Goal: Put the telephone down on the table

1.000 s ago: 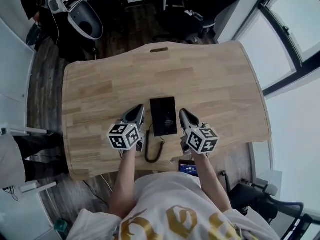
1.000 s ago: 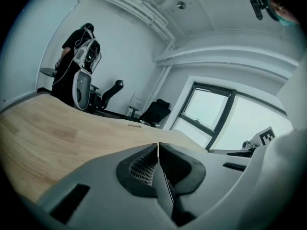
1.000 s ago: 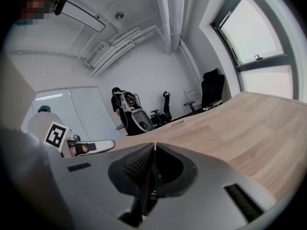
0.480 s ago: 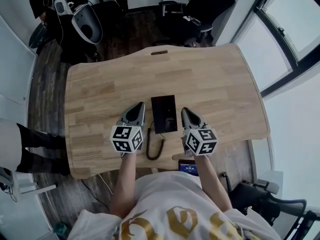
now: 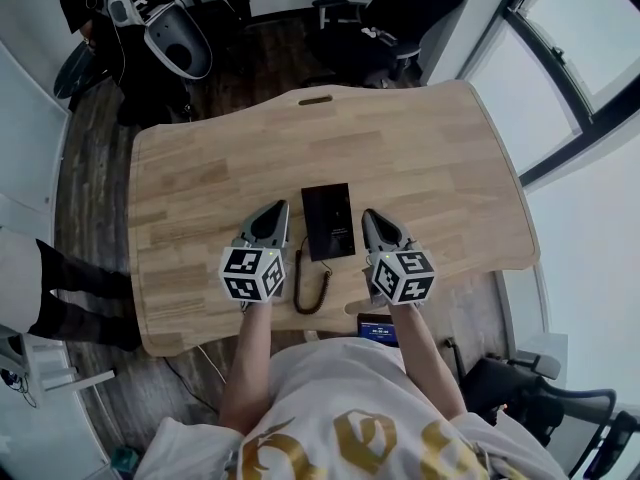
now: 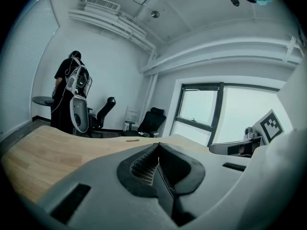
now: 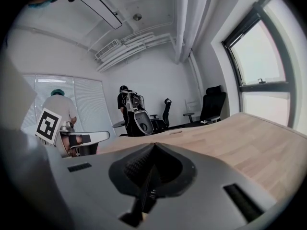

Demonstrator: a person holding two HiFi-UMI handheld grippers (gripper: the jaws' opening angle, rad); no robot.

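Where the head view looks down on the wooden surface (image 5: 440, 168), a standing person's legs (image 5: 60, 298) show at the far left, off its edge. The left gripper (image 5: 273, 208) sits over the near half, jaws pressed together with nothing between them; whether it touches the wood cannot be told. Its marker cube (image 5: 252, 273) carries black-and-white square patterns. To its right a coiled cord (image 5: 312, 288) runs from the telephone's near end towards the near edge of the surface.

The telephone (image 5: 329, 221), a dark flat rectangle, lies on the surface between the two grippers, apart from both. Faint print on its face is too small to read. The right gripper (image 5: 369, 214) stands just beside the telephone's right side, jaws likewise closed and empty. Below it, past the edge, a small lit screen (image 5: 378, 330) shows blue lines, illegible.

The telephone and cord appear in the head view only. The left gripper view adds a person in dark clothes (image 6: 69, 80) at the far end of the room and a tall window (image 6: 211, 109) at right. The right gripper view adds a person in a pale top (image 7: 60, 107) at left, behind the left gripper's patterned cube.
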